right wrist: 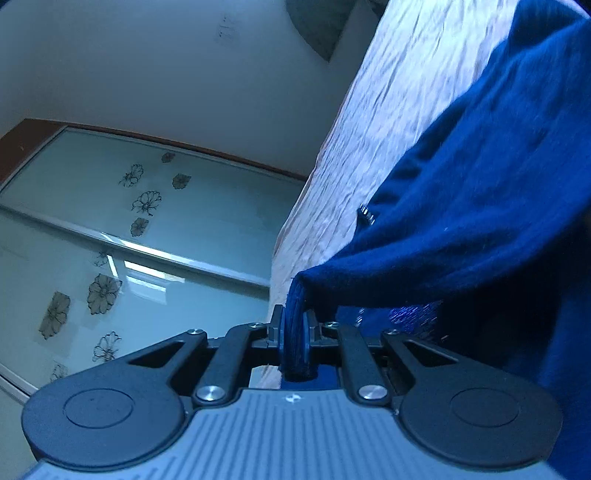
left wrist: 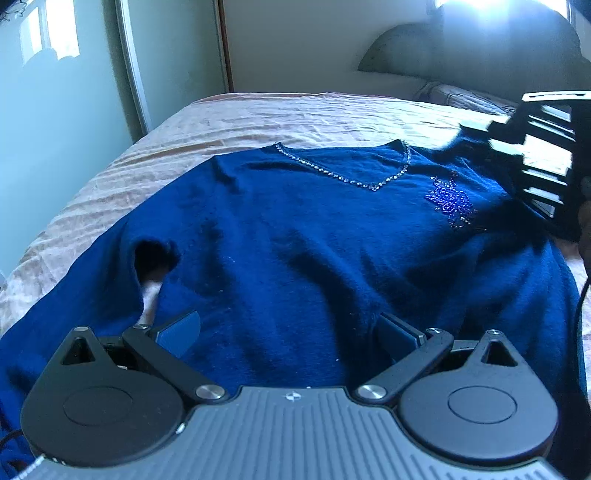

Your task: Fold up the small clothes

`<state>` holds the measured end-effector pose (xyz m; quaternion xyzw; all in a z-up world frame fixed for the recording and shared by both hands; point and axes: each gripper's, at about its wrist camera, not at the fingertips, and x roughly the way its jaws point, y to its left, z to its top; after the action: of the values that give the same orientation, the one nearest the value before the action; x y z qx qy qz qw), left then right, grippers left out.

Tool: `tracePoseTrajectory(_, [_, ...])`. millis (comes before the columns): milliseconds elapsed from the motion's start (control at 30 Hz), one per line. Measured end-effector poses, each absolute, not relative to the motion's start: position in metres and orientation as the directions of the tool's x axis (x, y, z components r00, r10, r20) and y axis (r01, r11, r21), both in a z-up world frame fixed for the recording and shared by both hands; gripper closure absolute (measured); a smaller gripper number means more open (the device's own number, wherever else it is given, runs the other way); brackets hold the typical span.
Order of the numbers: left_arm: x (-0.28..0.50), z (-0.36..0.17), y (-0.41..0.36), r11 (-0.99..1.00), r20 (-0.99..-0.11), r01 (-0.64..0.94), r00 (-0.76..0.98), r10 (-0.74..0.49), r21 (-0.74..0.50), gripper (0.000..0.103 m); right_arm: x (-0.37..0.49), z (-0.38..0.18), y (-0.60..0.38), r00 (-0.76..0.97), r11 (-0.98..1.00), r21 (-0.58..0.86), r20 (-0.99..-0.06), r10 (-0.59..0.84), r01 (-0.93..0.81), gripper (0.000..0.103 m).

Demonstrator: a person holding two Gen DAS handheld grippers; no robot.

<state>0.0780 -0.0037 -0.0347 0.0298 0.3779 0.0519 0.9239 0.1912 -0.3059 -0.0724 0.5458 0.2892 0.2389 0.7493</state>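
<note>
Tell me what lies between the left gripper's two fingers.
In the left wrist view, only blue sweater fabric lies between the open left gripper fingers, ungripped.

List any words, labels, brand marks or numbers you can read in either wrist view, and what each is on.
No readable text in either view.
Left gripper body: a small white emblem, no letters.
Right gripper body: the same kind of emblem, no letters.
Wall: faint marks, too blurred to read.
Blue sweater: beaded neckline and flower motif only, no visible label.
Wardrobe door: flower drawings, no words.
</note>
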Motion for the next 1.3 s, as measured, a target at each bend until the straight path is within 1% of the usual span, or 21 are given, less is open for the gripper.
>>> tracePoseTrajectory(167, [0.077, -0.036, 0.002, 0.992, -0.695, -0.088, 0.707, 0.128, 0.093, 0.000, 0.202, -0.072, -0.284, 0.684, 0.258, 0.966, -0.166, 0.710, -0.034, 0.094])
tracePoseTrajectory(233, [0.077, -0.037, 0.005, 0.991, -0.698, -0.095, 0.704, 0.132, 0.093, 0.000, 0.205, -0.071, -0.273, 0.669, 0.270, 0.962, -0.176, 0.722, -0.039, 0.092])
tracePoseTrajectory(300, [0.077, -0.038, 0.007, 0.991, -0.702, -0.100, 0.699, 0.135, 0.091, 0.001, 0.211, -0.072, -0.261, 0.638, 0.290, 0.956, -0.198, 0.744, -0.041, 0.091])
tracePoseTrajectory(367, [0.075, -0.039, 0.010, 0.991, -0.706, -0.105, 0.695, 0.135, 0.087, 0.001, 0.219, -0.077, -0.248, 0.598, 0.327, 0.945, -0.250, 0.762, -0.022, 0.090])
tracePoseTrajectory(400, [0.075, -0.040, 0.011, 0.991, -0.707, -0.106, 0.694, 0.135, 0.086, 0.000, 0.222, -0.080, -0.242, 0.577, 0.352, 0.936, -0.283, 0.766, -0.009, 0.086])
tracePoseTrajectory(467, [0.074, -0.040, 0.013, 0.990, -0.708, -0.109, 0.692, 0.139, 0.088, 0.000, 0.229, -0.088, -0.232, 0.518, 0.399, 0.917, -0.348, 0.781, 0.013, 0.072])
tracePoseTrajectory(533, [0.074, -0.041, 0.014, 0.990, -0.709, -0.111, 0.691, 0.141, 0.088, 0.000, 0.229, -0.092, -0.223, 0.463, 0.432, 0.902, -0.384, 0.799, 0.003, 0.048])
tracePoseTrajectory(600, [0.075, -0.042, 0.017, 0.990, -0.714, -0.116, 0.686, 0.139, 0.082, 0.000, 0.222, -0.086, -0.214, 0.412, 0.459, 0.884, -0.387, 0.825, -0.090, 0.038])
tracePoseTrajectory(667, [0.075, -0.042, 0.019, 0.990, -0.716, -0.123, 0.684, 0.137, 0.072, 0.000, 0.214, -0.074, -0.207, 0.374, 0.497, 0.848, -0.407, 0.833, -0.184, 0.038])
tracePoseTrajectory(733, [0.075, -0.042, 0.022, 0.990, -0.717, -0.127, 0.684, 0.135, 0.064, 0.001, 0.205, -0.051, -0.207, 0.396, 0.530, 0.796, -0.403, 0.825, -0.293, 0.038])
tracePoseTrajectory(800, [0.075, -0.043, 0.023, 0.990, -0.719, -0.127, 0.683, 0.131, 0.060, 0.001, 0.195, -0.022, -0.211, 0.487, 0.603, 0.687, -0.397, 0.778, -0.404, 0.038])
tracePoseTrajectory(867, [0.075, -0.042, 0.023, 0.990, -0.718, -0.127, 0.683, 0.131, 0.059, 0.001, 0.182, 0.005, -0.208, 0.603, 0.726, 0.460, -0.411, 0.684, -0.511, 0.038])
tracePoseTrajectory(900, [0.075, -0.042, 0.023, 0.990, -0.718, -0.127, 0.683, 0.130, 0.058, 0.001, 0.174, 0.013, -0.199, 0.670, 0.793, 0.261, -0.429, 0.606, -0.550, 0.038])
tracePoseTrajectory(967, [0.074, -0.042, 0.024, 0.990, -0.718, -0.131, 0.683, 0.131, 0.057, 0.000, 0.161, 0.013, -0.176, 0.770, 0.835, -0.104, -0.461, 0.441, -0.541, 0.038])
tracePoseTrajectory(1000, [0.074, -0.043, 0.024, 0.990, -0.720, -0.133, 0.681, 0.132, 0.055, 0.000, 0.156, 0.007, -0.165, 0.807, 0.811, -0.265, -0.461, 0.369, -0.521, 0.038])
tracePoseTrajectory(1033, [0.074, -0.043, 0.024, 0.990, -0.722, -0.134, 0.680, 0.131, 0.053, 0.000, 0.152, 0.000, -0.156, 0.829, 0.770, -0.378, -0.449, 0.333, -0.514, 0.038])
tracePoseTrajectory(1067, [0.074, -0.044, 0.025, 0.989, -0.723, -0.136, 0.678, 0.131, 0.051, 0.001, 0.146, -0.008, -0.151, 0.834, 0.724, -0.449, -0.442, 0.329, -0.524, 0.039])
tracePoseTrajectory(1100, [0.074, -0.045, 0.025, 0.989, -0.725, -0.137, 0.676, 0.131, 0.051, 0.000, 0.142, -0.014, -0.146, 0.823, 0.682, -0.481, -0.447, 0.350, -0.551, 0.040])
tracePoseTrajectory(1167, [0.075, -0.045, 0.024, 0.989, -0.727, -0.136, 0.674, 0.131, 0.052, 0.001, 0.139, -0.021, -0.136, 0.789, 0.624, -0.492, -0.471, 0.395, -0.607, 0.041])
tracePoseTrajectory(1267, [0.074, -0.044, 0.023, 0.990, -0.725, -0.130, 0.676, 0.129, 0.055, 0.000, 0.142, -0.037, -0.123, 0.771, 0.564, -0.531, -0.497, 0.398, -0.633, 0.041])
tracePoseTrajectory(1300, [0.073, -0.044, 0.023, 0.990, -0.724, -0.129, 0.677, 0.129, 0.055, 0.000, 0.143, -0.043, -0.119, 0.766, 0.546, -0.540, -0.508, 0.395, -0.640, 0.044])
